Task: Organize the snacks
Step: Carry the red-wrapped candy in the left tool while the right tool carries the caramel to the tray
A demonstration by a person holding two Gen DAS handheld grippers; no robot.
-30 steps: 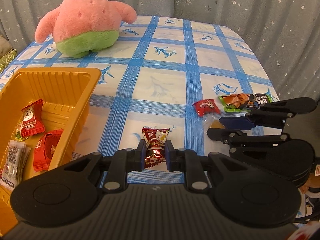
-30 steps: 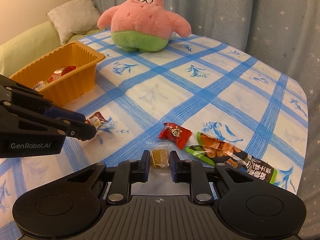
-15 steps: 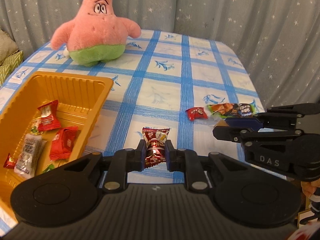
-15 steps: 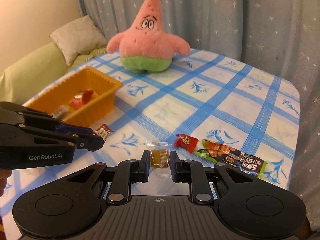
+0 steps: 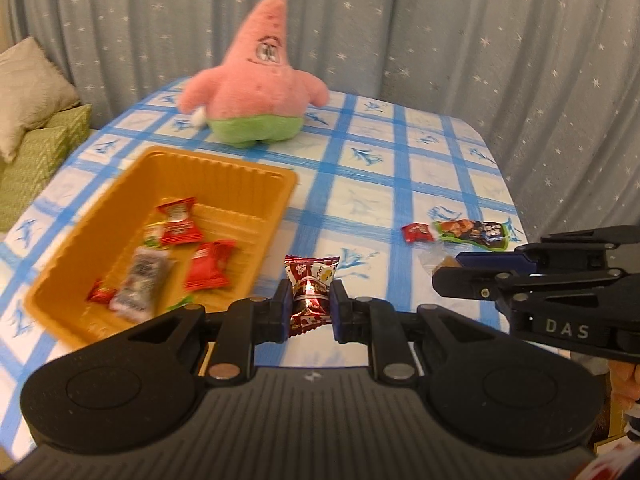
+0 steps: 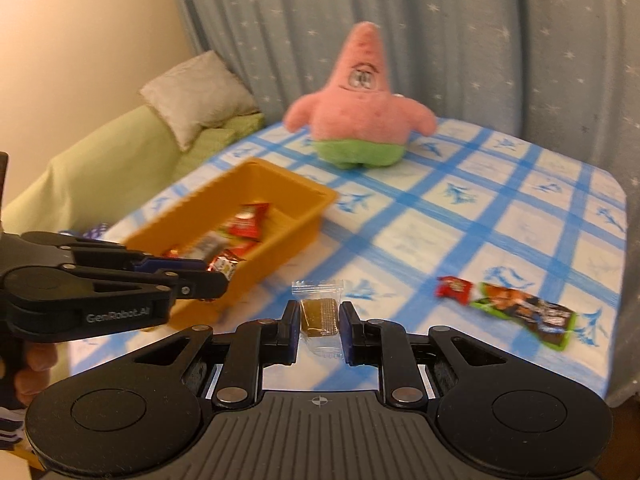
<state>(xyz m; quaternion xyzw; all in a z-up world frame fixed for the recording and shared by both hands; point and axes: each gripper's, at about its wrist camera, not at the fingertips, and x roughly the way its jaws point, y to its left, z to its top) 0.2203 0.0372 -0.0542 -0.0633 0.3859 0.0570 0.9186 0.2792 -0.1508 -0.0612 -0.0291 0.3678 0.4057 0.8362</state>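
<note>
My left gripper (image 5: 310, 304) is shut on a dark red wrapped candy (image 5: 311, 288) and holds it above the table, just right of the orange tray (image 5: 224, 176). The tray holds several snack packets. My right gripper (image 6: 319, 322) is shut on a clear-wrapped brown candy (image 6: 319, 316), also lifted. It shows at the right of the left wrist view (image 5: 440, 268). A small red candy (image 6: 454, 289) and a long green and dark snack packet (image 6: 524, 310) lie on the table to the right. The left gripper shows at the left of the right wrist view (image 6: 218, 274), beside the tray (image 6: 280, 256).
A pink and green starfish plush (image 5: 256, 84) sits at the back of the blue-checked tablecloth (image 5: 400, 184). A starry grey curtain hangs behind. A green sofa with a cushion (image 6: 196, 96) stands to the left. The table edge (image 6: 616, 280) drops off at the right.
Both grippers have lifted away from the table with their candies and moved back and left, so the tray now sits closer to centre in both views.
</note>
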